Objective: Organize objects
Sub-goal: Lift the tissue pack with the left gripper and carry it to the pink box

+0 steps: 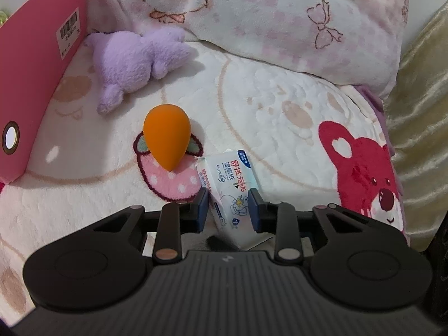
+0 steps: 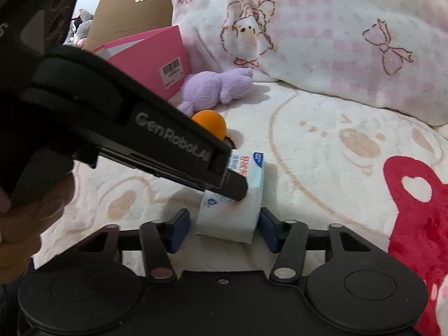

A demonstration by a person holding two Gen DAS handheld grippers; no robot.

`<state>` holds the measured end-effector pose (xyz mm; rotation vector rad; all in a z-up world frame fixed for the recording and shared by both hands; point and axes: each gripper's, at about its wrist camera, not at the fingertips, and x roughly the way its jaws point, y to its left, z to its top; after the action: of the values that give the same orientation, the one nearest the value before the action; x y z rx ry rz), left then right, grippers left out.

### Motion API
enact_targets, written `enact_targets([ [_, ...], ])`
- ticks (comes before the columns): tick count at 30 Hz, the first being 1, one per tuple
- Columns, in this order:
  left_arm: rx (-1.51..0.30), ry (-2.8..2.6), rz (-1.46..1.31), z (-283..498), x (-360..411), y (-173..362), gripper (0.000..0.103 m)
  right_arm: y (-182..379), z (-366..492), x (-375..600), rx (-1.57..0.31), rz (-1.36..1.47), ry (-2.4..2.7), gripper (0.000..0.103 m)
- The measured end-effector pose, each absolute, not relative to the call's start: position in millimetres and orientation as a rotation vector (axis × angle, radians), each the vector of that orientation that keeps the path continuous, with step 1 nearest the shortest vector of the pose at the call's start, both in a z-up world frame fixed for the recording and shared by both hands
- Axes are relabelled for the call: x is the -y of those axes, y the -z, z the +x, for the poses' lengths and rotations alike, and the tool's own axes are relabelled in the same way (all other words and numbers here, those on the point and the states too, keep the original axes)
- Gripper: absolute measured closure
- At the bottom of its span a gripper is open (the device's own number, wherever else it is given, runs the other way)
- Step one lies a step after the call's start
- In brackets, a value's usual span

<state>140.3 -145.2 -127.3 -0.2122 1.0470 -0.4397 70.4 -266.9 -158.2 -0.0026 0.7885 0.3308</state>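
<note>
A small white wet-wipes packet (image 1: 224,173) stands on edge on the fluffy blanket (image 1: 280,117). My left gripper (image 1: 229,197) is shut on it, one blue pad on each face. In the right wrist view one black finger (image 2: 235,189) of that left gripper crosses from the upper left onto the packet (image 2: 256,176). My right gripper (image 2: 224,218) straddles the packet's near end. Its right pad is against the packet, and a gap shows at its left pad. An orange egg-shaped sponge (image 1: 168,137) lies just beyond the packet.
A purple plush toy (image 1: 134,64) lies behind the sponge, beside an open pink box (image 1: 36,64) at the left. A pink-checked pillow (image 1: 280,14) closes the back. Gold cloth (image 1: 420,112) hangs at the right. A cardboard box (image 2: 131,8) stands behind the pink one. A hand (image 2: 25,224) shows lower left.
</note>
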Motion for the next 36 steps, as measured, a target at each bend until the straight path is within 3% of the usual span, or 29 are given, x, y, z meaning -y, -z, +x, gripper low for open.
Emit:
enact_targets([
  [11,-1.086,0.473,-0.243,133.3,136.1,128.6,0.075,154.3,66.4,259.9,-0.800,-0.007,-0.303,0.056],
  [36,-1.122,0.507,-0.228,96.5,66.3,73.7,0.075,106.1,32.5,216.8,-0.860,0.162,-0.411,0.053],
])
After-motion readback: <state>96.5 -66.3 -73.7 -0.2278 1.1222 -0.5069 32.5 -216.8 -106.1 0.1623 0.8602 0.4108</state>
